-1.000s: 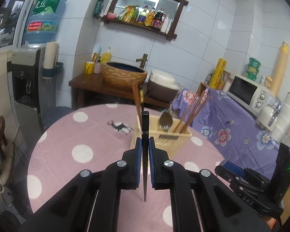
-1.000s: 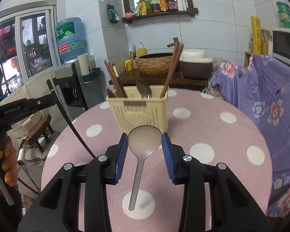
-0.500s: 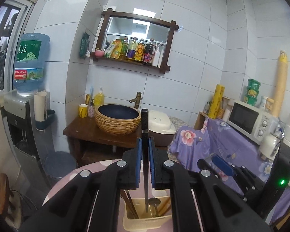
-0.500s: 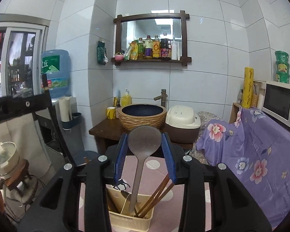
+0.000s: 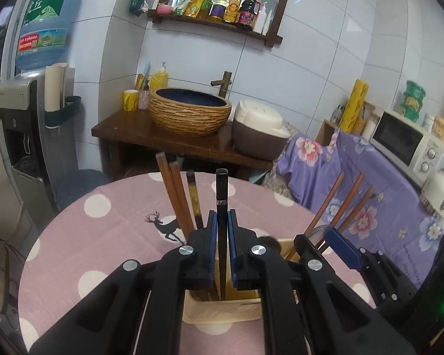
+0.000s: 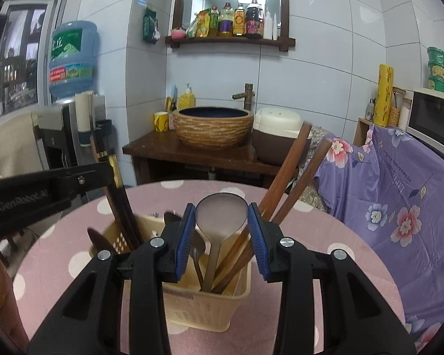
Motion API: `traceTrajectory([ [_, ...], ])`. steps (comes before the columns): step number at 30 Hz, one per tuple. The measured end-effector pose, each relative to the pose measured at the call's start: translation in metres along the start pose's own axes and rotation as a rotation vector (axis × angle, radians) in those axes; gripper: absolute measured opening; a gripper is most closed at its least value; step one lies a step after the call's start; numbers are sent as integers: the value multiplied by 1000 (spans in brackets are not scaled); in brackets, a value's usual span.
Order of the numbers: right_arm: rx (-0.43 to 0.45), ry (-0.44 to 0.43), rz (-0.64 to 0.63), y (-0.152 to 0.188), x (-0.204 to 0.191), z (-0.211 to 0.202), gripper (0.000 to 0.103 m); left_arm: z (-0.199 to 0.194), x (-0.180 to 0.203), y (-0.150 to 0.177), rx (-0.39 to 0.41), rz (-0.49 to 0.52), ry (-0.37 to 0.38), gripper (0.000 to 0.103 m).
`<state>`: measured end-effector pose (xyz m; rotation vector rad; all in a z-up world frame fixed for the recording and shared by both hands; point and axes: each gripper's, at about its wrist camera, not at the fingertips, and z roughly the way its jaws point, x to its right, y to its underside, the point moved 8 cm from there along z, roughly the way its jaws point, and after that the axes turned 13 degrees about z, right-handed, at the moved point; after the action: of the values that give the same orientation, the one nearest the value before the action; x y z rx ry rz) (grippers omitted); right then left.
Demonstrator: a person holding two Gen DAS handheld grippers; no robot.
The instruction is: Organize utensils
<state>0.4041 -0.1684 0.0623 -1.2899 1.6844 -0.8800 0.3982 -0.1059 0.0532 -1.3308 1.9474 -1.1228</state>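
Crowding the basket: brown chopsticks; left tongs clamping black chopstick; right tongs clamping spoon

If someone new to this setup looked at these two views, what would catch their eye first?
Most likely the two loaded grippers over the cream utensil basket on the pink polka-dot table: the left gripper pinches a thin black chopstick upright, its lower end inside the basket. The right gripper clamps a metal spoon by its bowl, handle down among the brown chopsticks leaning in the basket.
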Motion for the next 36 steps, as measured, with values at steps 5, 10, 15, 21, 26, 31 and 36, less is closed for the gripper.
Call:
traceTrajectory([
  [5,-1,10,-32,17,-1,2,38,-7,5,5,21,55,-27,9],
  [10,69,-20,-60,20,2,-26,61,-55,0,11,158,113,-106,82],
  [15,121,-7,-11,36,29,-92,88,-114,-10,46,255,172,-176,98],
  [21,212,-15,-17,105,48,-196,97,-176,-4,119,294,171,-179,98],
  [26,234,59,-21,166,54,-241,97,-205,11,177,304,128,-223,98],
  [31,274,79,-31,203,49,-278,97,-227,30,213,324,148,-254,98],
  [36,254,7,-6,213,39,-296,97,-242,31,219,354,136,-235,98],
])
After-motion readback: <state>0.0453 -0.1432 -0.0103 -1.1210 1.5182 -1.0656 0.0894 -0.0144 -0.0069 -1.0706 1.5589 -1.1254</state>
